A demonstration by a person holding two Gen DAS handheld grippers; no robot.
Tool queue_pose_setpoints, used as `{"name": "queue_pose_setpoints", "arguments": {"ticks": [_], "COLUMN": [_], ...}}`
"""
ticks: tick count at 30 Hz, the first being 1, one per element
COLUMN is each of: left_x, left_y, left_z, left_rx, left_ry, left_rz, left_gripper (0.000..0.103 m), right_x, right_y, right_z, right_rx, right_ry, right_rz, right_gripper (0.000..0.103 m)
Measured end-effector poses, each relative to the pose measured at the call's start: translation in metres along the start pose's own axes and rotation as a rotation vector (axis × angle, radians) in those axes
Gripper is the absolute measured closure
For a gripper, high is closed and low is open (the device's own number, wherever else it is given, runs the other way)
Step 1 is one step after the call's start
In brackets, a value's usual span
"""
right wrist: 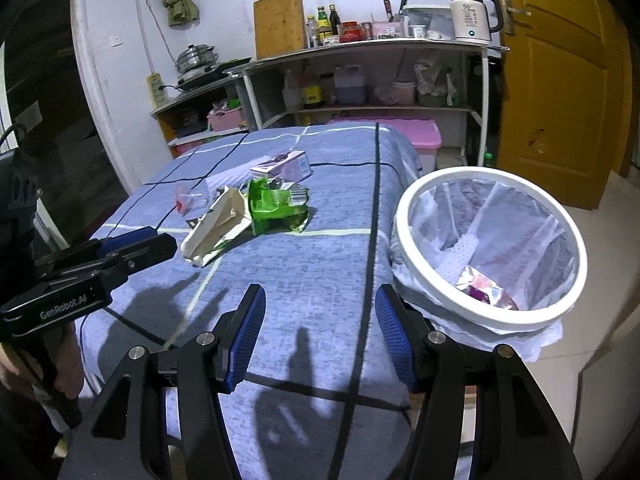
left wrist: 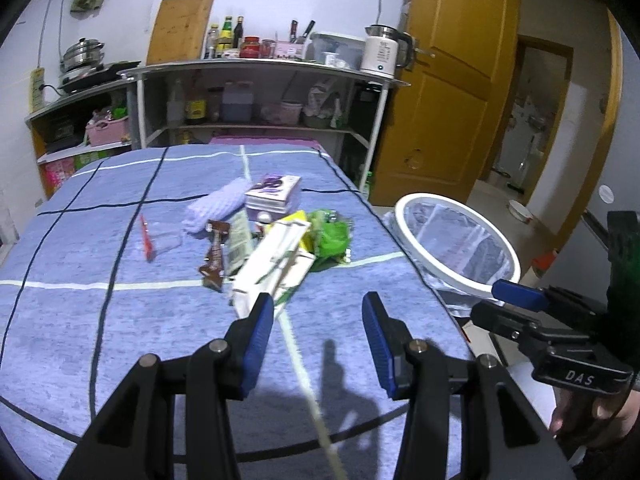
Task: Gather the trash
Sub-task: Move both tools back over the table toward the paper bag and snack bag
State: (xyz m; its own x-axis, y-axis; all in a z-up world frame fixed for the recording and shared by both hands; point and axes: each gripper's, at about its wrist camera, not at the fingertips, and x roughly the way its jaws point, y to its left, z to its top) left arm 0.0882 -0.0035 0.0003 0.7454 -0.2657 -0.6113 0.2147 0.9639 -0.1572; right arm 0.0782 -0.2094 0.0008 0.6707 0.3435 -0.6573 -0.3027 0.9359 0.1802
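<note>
A pile of trash lies mid-table: a cream carton [left wrist: 272,264] [right wrist: 216,228], a crumpled green wrapper [left wrist: 330,236] [right wrist: 276,208], a brown wrapper [left wrist: 216,256], a red wrapper [left wrist: 146,240] [right wrist: 184,200] and a purple box [left wrist: 274,194] [right wrist: 284,166]. My left gripper [left wrist: 318,308] [right wrist: 160,242] stands open just short of the carton's near end, nothing between its fingers. My right gripper [right wrist: 320,300] [left wrist: 494,300] is open and empty over the table's right part, beside the white-ringed bin [right wrist: 404,216] [left wrist: 404,236]. A shiny pink-purple wrapper [right wrist: 484,286] lies inside the bin's liner.
The table wears a blue cloth [left wrist: 120,320] with dark and pale lines. A lilac cloth [left wrist: 218,206] lies behind the pile. Metal shelves [left wrist: 260,68] with bottles and a kettle [left wrist: 384,52] stand behind, a pink storage box [right wrist: 420,136] below, a yellow door [left wrist: 452,80] right.
</note>
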Motion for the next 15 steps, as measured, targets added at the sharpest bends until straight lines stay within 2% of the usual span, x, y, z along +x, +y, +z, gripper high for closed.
{"name": "queue_pose_setpoints", "arguments": {"ticks": [15], "left_x": [0.039], "left_y": [0.024], "left_z": [0.008], "left_rx": [0.007], "left_ry": [0.041], "left_rz": [0.061], "left_gripper": [0.055], "right_x": [0.026], "right_y": [0.003], "right_z": [0.012], "right_rx": [-0.001], "right_ry": [0.044], "right_rz": [0.014], "right_gripper": [0.045]}}
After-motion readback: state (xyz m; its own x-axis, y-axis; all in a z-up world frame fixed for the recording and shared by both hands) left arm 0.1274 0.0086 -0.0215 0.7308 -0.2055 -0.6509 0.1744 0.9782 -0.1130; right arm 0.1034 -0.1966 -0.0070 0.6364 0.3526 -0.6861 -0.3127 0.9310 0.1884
